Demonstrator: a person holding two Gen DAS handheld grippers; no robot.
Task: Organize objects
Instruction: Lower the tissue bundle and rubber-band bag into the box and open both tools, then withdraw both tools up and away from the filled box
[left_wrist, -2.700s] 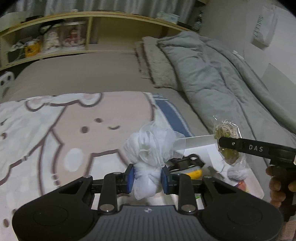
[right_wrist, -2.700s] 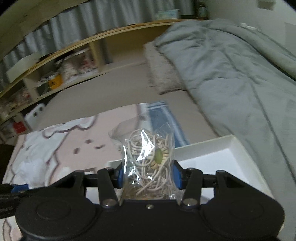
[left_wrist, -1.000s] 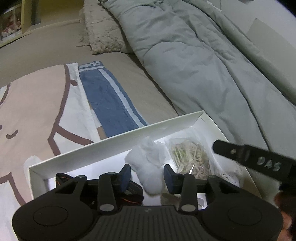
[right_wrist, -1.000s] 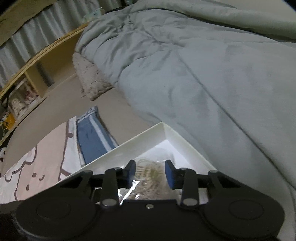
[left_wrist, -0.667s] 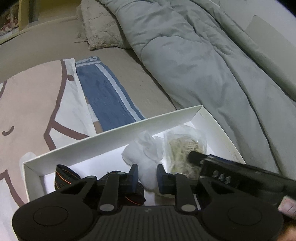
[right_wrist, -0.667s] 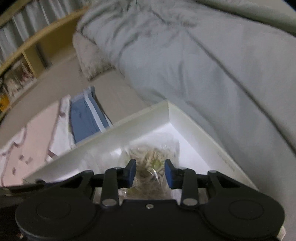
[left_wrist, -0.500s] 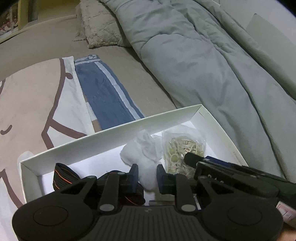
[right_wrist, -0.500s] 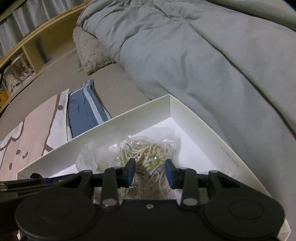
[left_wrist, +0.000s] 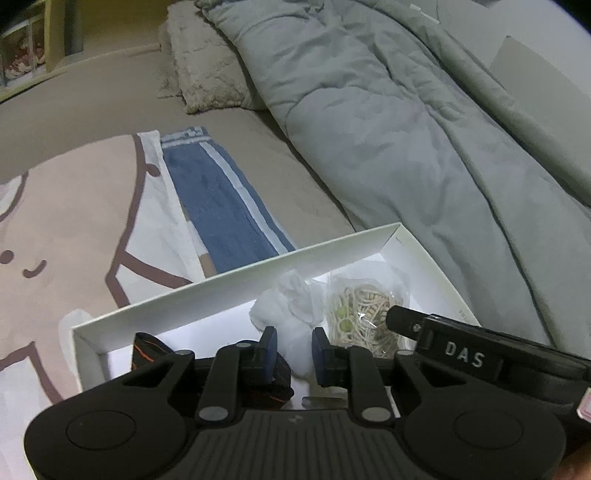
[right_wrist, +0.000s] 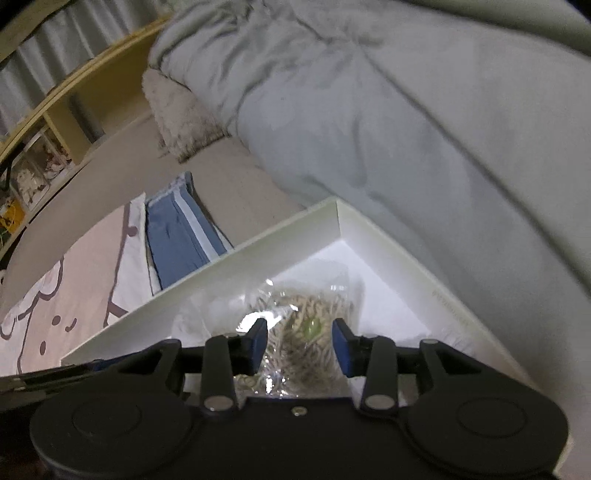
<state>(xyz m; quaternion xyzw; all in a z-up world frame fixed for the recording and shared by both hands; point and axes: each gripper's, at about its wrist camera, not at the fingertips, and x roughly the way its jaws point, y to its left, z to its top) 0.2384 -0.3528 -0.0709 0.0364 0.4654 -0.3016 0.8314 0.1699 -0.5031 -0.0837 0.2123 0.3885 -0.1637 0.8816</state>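
a shallow white box (left_wrist: 236, 275) sits on the bed, its far wall running from near left up to a far right corner. inside it, toward the right end, lies a clear plastic bag (left_wrist: 364, 314) stuffed with pale, tangled rubber bands and a small green bit; just left of it and touching it is a crumpled white mesh bundle (left_wrist: 291, 314), soft and puffy. at the box's near left a dark strap (left_wrist: 147, 350) with an orange line lies curled on the floor of the box. the left gripper (left_wrist: 293, 349) reaches low over the near edge of the box, its blue-padded fingers (left_wrist: 267, 347) parted either side of the near end of the white bundle, released rather than squeezing. the right gripper (right_wrist: 298, 345) comes in from the right, pointing at the bag, its fingers (right_wrist: 341, 345) spread wide with the bag lying loose between them, not pinched. a grey duvet (left_wrist: 406, 129) is heaped along the right, and a blue striped towel (left_wrist: 221, 206) lies beyond the box beside a cartoon blanket (left_wrist: 74, 221).
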